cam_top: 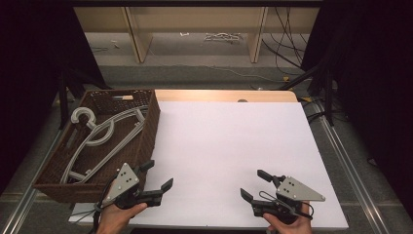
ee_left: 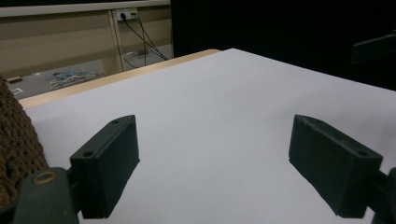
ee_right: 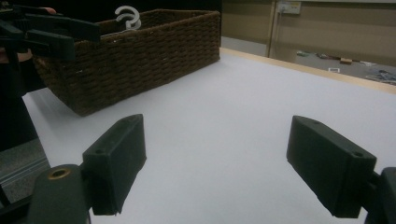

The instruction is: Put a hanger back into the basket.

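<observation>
While both grippers hover near the table's front edge in the high view, a brown woven basket (cam_top: 146, 127) sits at the left of the white tabletop (cam_top: 229, 146), partly past its left edge. Inside it lie grey hangers (cam_top: 104, 134), piled over one another, their hooks toward the far left corner. The left gripper (cam_top: 159, 175), jaws wide apart and holding nothing, sits just beside the basket's near right corner. The right gripper (cam_top: 255, 184), jaws also spread and bare, is well apart from it toward the right. Between and beyond them the white surface lies bare up to its far wooden edge.

From the left gripper view, the jaws stand apart above bare white surface, with the basket's wall (ee_left: 16, 140) at the left margin.

From the right gripper view, the jaws stand apart too; the basket (ee_right: 140, 51) rests beyond them at the left, a hanger hook (ee_right: 127, 15) rising above its rim.
</observation>
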The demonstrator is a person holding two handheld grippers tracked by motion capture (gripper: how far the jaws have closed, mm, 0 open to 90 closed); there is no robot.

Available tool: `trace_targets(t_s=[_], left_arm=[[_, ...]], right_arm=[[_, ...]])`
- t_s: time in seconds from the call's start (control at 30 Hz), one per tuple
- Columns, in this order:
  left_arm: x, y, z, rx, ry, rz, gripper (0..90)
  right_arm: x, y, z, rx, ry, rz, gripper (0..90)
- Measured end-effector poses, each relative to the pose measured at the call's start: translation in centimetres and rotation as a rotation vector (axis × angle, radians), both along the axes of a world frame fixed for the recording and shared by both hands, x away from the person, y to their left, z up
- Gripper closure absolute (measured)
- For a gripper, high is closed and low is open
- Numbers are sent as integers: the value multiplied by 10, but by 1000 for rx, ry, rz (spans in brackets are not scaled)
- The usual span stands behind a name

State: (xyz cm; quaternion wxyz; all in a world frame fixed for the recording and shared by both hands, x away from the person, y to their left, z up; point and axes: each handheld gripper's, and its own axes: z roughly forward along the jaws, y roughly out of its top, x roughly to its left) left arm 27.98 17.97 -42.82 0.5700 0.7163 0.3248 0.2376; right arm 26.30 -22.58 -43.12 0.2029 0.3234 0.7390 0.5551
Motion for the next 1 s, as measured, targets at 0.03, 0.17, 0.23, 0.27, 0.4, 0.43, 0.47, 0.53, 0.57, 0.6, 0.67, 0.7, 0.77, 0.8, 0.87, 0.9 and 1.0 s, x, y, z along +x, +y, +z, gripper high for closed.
trace_targets(t_s=[0.03,0.17,0.23,0.27,0.4,0.43,0.47,0.53,0.57,0.6,0.67,0.7,0.77,0.8,0.87,0.9,1.0], left_arm=[[-1,1,1,2,-6,2,161],[-5,6,2,-15,-6,0,161],[-6,7,2,-15,-7,2,161],[-6,7,2,-8,-8,1,161],[-5,6,-1,7,-8,-8,161],[-4,5,-1,11,-7,-8,161],[-3,5,-2,11,-6,-8,161],[-3,5,-2,3,-8,-9,161],[-3,5,-2,3,-8,-9,161],[-3,5,-1,6,-10,-8,161],[-3,5,-1,6,-12,-12,161],[-3,5,-1,6,-12,-12,162],[-3,4,-1,7,-13,-13,162],[-3,4,-1,7,-13,-13,161],[-3,5,-1,8,-17,-9,162],[-2,5,-1,6,-17,-8,162],[-2,5,-1,6,-16,-10,162]], right_arm=[[0,1,-1,16,-14,7,207],[-3,-4,-2,20,-4,-16,202],[-4,-4,-3,45,-5,-10,201],[-5,-4,-3,47,-6,-11,198],[-10,-7,-1,18,9,-26,194],[-9,-6,-1,23,-2,-21,192],[-9,-6,-1,23,-2,-21,192],[-7,-5,-1,29,-10,-10,190],[-7,-5,-1,29,-10,-10,190],[-8,-5,-1,30,-3,-10,190],[-7,-4,-2,42,-13,-8,189],[-7,-4,-2,42,-13,-8,189],[-6,-4,-2,42,-16,-6,188],[-5,-4,-2,42,-18,-5,188],[-6,-5,-1,25,-16,-15,188],[-7,-5,-1,22,-10,-18,188],[-7,-4,-1,22,-12,-14,188]])
